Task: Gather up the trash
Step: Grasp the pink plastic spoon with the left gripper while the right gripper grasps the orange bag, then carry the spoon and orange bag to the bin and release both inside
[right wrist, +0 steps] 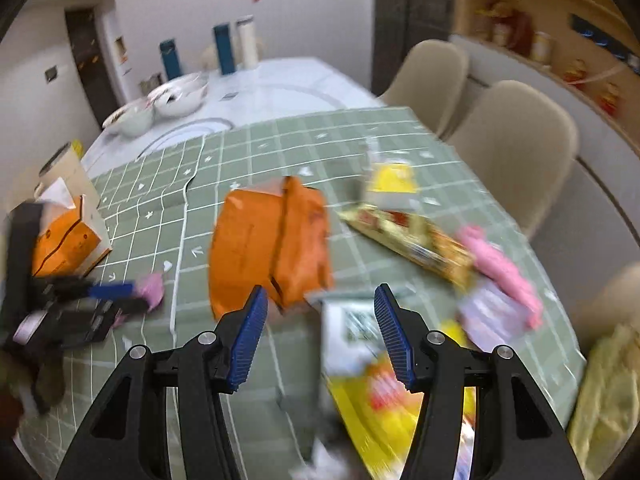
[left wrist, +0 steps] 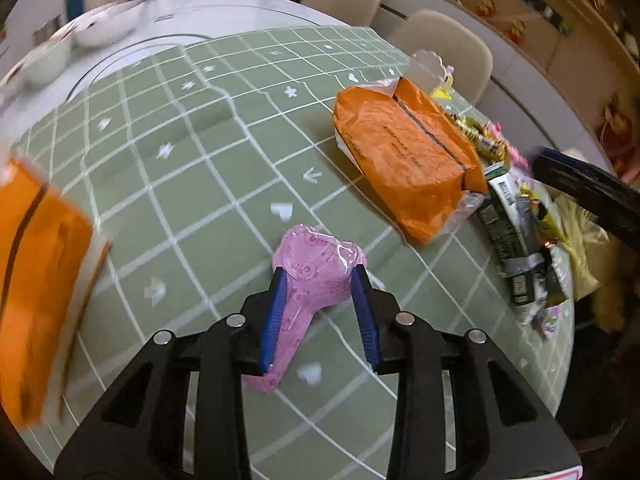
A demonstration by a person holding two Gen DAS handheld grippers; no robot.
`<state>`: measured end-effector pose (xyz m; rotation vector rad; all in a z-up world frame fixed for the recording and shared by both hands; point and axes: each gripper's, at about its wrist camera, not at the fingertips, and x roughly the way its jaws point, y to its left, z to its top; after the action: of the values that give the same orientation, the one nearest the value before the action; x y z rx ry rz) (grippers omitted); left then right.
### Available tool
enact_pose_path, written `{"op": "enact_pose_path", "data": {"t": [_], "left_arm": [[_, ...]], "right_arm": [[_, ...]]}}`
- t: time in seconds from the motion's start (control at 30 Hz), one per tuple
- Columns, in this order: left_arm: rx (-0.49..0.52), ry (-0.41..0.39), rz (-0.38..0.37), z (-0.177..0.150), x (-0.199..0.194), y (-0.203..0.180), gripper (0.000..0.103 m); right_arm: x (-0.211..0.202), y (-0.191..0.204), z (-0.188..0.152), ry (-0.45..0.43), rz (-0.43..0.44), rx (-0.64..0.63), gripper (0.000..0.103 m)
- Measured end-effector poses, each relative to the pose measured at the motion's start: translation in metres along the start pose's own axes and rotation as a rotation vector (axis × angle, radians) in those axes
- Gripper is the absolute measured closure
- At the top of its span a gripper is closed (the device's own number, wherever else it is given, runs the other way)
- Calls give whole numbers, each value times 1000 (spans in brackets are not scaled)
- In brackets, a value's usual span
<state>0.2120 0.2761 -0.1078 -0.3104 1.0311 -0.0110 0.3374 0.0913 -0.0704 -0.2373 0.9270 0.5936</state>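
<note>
A pink printed wrapper (left wrist: pixel 310 280) lies on the green checked tablecloth (left wrist: pixel 192 184), between the blue pads of my left gripper (left wrist: pixel 320 276), whose jaws stand around it, touching both sides. It also shows in the right wrist view (right wrist: pixel 150 290) at the left gripper's tip. A large orange package (left wrist: pixel 404 160) lies beyond; it shows in the right wrist view too (right wrist: pixel 272 248). My right gripper (right wrist: pixel 320 296) is open and empty, above a pile of wrappers: a yellow packet (right wrist: pixel 380 412), a gold one (right wrist: pixel 412 240) and pink ones (right wrist: pixel 504 276).
An orange tissue box (left wrist: pixel 36 280) stands at the left; it also shows in the right wrist view (right wrist: pixel 68 244). More wrappers (left wrist: pixel 516 232) are piled at the table's right edge. White bowls (right wrist: pixel 176 100), bottles (right wrist: pixel 224 48) and beige chairs (right wrist: pixel 512 148) are at the far side.
</note>
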Motion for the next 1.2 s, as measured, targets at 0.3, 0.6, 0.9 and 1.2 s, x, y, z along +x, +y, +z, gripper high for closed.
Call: {"op": "enact_pose_path", "data": {"t": [0.3,0.6,0.9,1.2], "left_arm": [[-75,-43,-39,-22,-21,-3,71],[-64,-66,-43,-17,-35,-26,71],[36,-139,-58,-21,-78,-91,71],[115,-155,-114,-29,-86,-165,71]], "right_arm": [[88,5,16,175,97,22,70],[-4,-4,16,17,202,25,94],[-147,-55,-21,-205,11,65,94],[-234,-104,-94,-293,-83,129,95]]}}
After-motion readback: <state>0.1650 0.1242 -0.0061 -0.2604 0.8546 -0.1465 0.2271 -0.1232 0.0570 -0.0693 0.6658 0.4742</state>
